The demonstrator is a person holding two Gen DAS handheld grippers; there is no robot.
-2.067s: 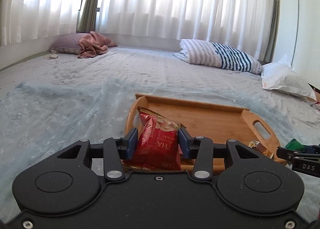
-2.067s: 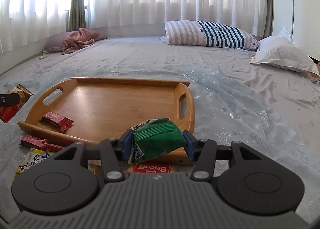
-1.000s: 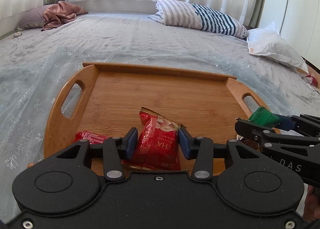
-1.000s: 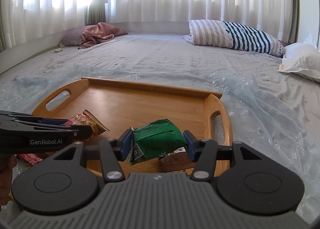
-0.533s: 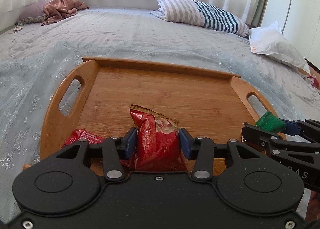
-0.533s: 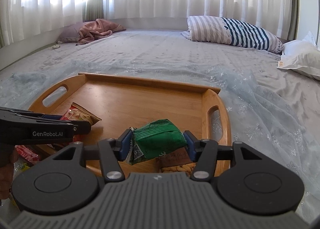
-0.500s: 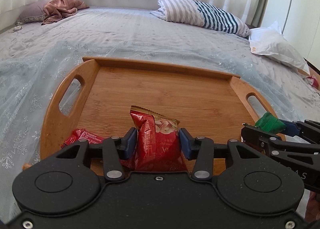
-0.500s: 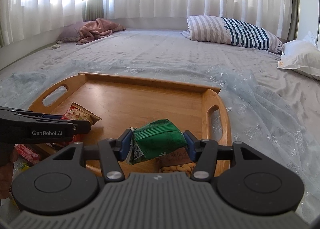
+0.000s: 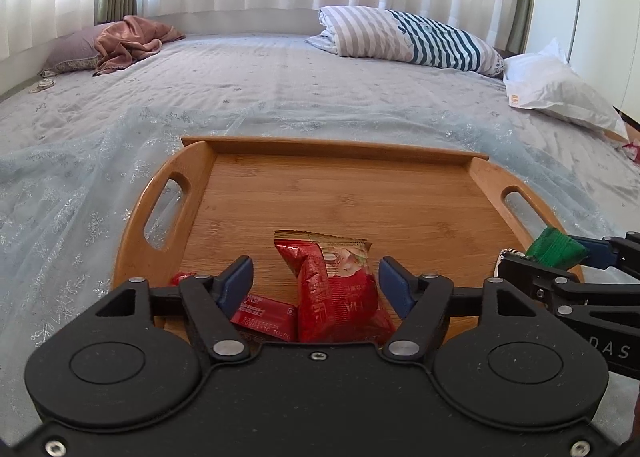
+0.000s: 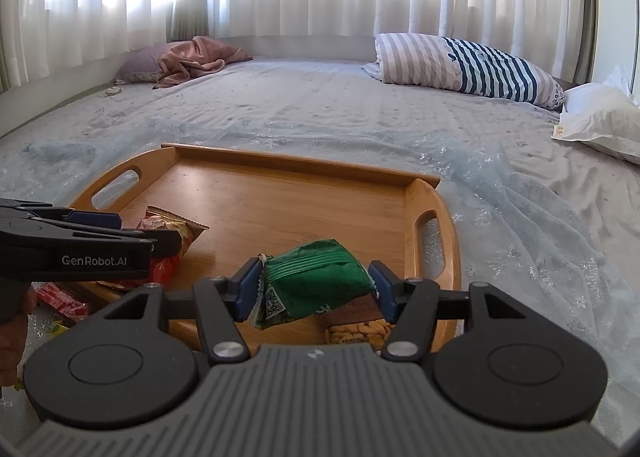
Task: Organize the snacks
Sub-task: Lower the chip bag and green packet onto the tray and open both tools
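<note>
Lower half of red snack packet (image 9: 334,289) behind left tool's body; print on it unreadable.

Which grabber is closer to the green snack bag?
Right. The right gripper has the green snack bag between its opening jaws; the left gripper is across the tray, around a red bag.

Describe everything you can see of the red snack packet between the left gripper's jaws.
The red snack packet is a glossy foil pouch with a gold crimped top edge and a printed picture near the top. It stands roughly upright on the wooden tray, near its front edge, beside a flat red bar. The left gripper jaws are opening, both pads clear of it.
</note>
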